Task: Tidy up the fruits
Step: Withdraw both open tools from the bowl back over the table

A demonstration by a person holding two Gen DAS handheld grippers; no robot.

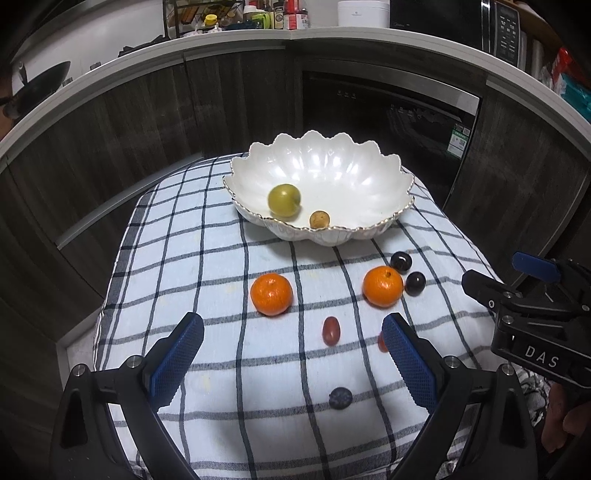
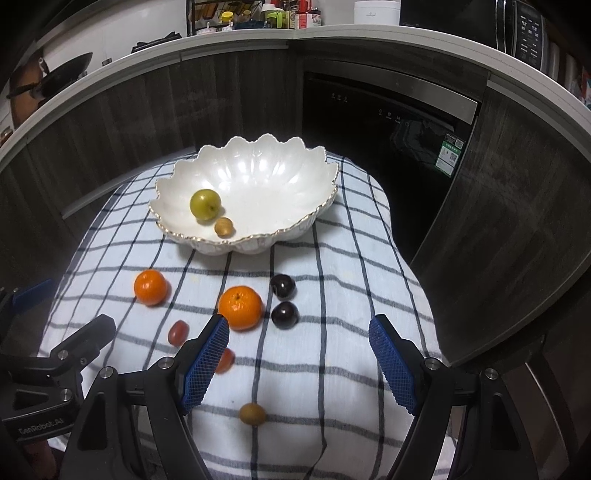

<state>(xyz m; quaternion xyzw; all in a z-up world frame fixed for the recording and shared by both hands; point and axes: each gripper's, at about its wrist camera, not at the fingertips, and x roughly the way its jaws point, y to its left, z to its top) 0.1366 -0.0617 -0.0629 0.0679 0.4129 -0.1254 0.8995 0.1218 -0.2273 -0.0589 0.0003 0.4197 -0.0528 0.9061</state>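
Observation:
A white scalloped bowl (image 1: 332, 177) (image 2: 258, 184) stands at the far end of the checked cloth and holds a green plum (image 1: 283, 200) (image 2: 205, 205) and a small tan fruit (image 1: 319, 219) (image 2: 224, 226). On the cloth lie two oranges (image 1: 271, 294) (image 1: 383, 286) (image 2: 150, 287) (image 2: 240, 308), two dark plums (image 1: 401, 261) (image 1: 415, 283) (image 2: 282, 286) (image 2: 284, 314), red grapes (image 1: 331, 331) (image 2: 178, 332) (image 2: 225, 360), a blueberry (image 1: 340, 397) and a small brown fruit (image 2: 252, 414). My left gripper (image 1: 291, 354) is open above the cloth, a red grape between its fingers' line. My right gripper (image 2: 299, 358) is open and empty, near the right orange.
The checked cloth (image 1: 221, 369) covers a small table with drop-offs on all sides. Dark cabinets and a built-in appliance (image 1: 388, 110) stand behind, under a white counter (image 1: 295, 35) with bottles and a rack. The right gripper's body (image 1: 535, 314) is at the cloth's right edge.

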